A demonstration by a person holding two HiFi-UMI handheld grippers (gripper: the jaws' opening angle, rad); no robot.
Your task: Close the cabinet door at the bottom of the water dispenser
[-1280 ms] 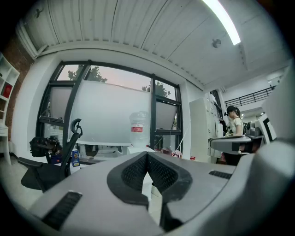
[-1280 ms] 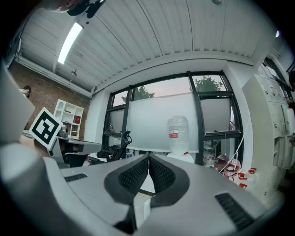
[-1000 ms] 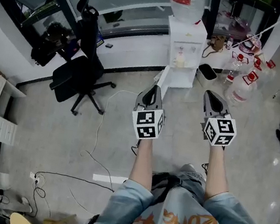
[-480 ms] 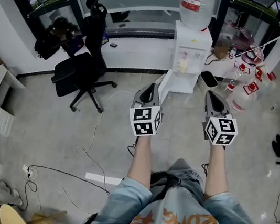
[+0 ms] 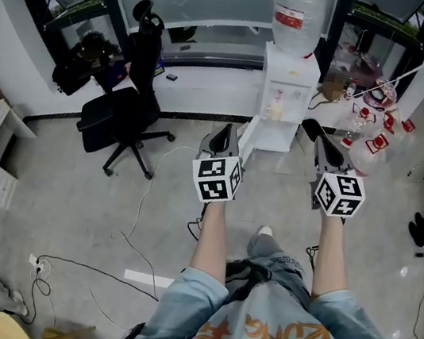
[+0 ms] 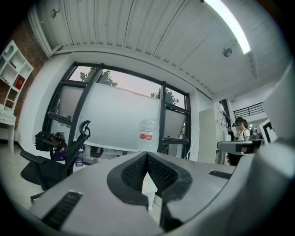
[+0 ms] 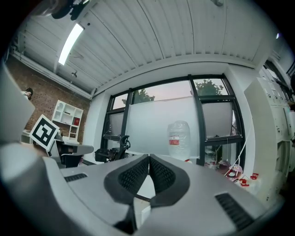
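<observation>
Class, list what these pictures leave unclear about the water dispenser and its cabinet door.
- Head view: the space behind the open door is too small to see, and the left gripper covers part of that door.
- Both gripper views: the shut jaws hide the dispenser below its bottle.
- Bottle label print: too small.

The left forearm [image 5: 213,233] and right forearm [image 5: 329,253] stretch forward side by side. The left claw [image 5: 223,134] and right claw [image 5: 324,146] point level, jaws pressed together.
</observation>
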